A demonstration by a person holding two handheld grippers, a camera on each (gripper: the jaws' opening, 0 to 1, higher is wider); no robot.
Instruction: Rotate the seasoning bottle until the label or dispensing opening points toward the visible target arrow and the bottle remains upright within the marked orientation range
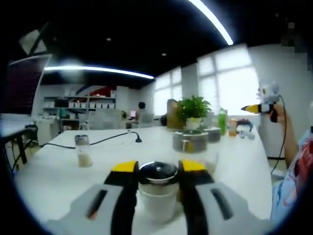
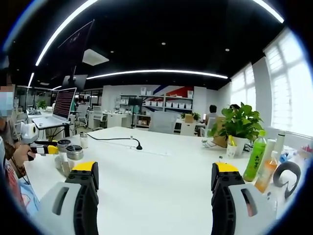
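The seasoning bottle (image 1: 157,192), white with a shiny dark cap, stands upright on the white table (image 1: 54,176). My left gripper (image 1: 158,166) is shut on it, one yellow-tipped jaw against each side just under the cap. In the right gripper view the left gripper (image 2: 48,148) is at the far left, held by a hand, beside two capped jars (image 2: 73,152). My right gripper (image 2: 155,169) is open wide above bare table with nothing between its jaws. In the left gripper view the right gripper (image 1: 255,108) is raised at the far right.
A small silver-capped jar (image 1: 83,151) stands to the left and a wider lidded jar (image 1: 190,141) behind the bottle. A black cable (image 2: 117,139) crosses the table. A potted plant (image 2: 238,125), a green bottle (image 2: 255,155) and an orange bottle (image 2: 268,172) stand at the right.
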